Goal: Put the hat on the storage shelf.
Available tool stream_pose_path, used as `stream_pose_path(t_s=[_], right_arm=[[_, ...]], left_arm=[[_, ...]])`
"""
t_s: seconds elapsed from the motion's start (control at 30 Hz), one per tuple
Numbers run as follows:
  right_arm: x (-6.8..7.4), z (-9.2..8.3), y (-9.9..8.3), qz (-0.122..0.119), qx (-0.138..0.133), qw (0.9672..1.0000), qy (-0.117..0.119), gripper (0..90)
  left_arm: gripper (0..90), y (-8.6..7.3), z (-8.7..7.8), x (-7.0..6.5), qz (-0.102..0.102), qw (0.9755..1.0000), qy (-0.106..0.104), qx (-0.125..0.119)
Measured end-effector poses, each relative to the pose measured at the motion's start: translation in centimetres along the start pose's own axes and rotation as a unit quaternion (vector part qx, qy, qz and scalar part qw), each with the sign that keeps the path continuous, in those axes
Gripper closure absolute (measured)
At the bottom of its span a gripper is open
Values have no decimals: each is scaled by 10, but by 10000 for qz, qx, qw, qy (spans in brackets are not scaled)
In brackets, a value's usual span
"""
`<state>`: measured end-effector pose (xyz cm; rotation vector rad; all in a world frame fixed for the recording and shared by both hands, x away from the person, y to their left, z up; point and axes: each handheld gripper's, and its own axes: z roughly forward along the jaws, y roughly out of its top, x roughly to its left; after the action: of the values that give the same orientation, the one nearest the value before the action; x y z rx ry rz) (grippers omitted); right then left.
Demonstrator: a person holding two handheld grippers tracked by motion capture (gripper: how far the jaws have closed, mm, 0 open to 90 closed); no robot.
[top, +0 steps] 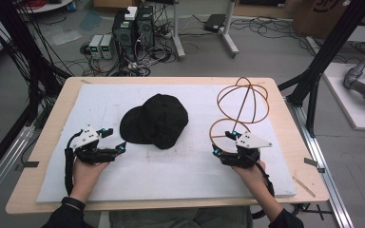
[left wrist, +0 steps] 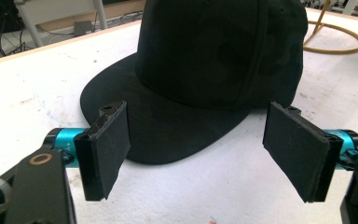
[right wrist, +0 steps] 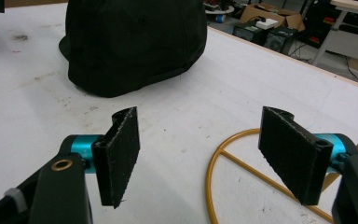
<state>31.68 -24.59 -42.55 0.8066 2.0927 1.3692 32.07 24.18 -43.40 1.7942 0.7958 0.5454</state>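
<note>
- Centrally, a black cap (top: 156,120) lies on the white-topped table (top: 180,171), brim toward the left tool (top: 113,140).
- Left tool: jaws spread, empty, near the brim.
- Right tool (top: 222,143): jaws spread, empty, over a gold wire stand's (top: 242,105) ring base.

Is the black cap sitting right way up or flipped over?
Right way up: the cap rests crown-up, brim flat on the white mat.

Even, soft indoor light, faint shadows; high view slightly blurry.
</note>
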Motion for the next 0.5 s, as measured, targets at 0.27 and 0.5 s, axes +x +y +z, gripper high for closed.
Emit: stream_pose_path(t_s=[0.27, 0.5], right_arm=[[4, 4, 2, -81, 22, 9999, 56, 290], [4, 7, 3, -86, -16, 9999, 97, 290]], left_arm=[[232, -2, -3, 2, -49, 10000, 27, 48], [234, -4, -5, 3, -72, 9999, 52, 87]])
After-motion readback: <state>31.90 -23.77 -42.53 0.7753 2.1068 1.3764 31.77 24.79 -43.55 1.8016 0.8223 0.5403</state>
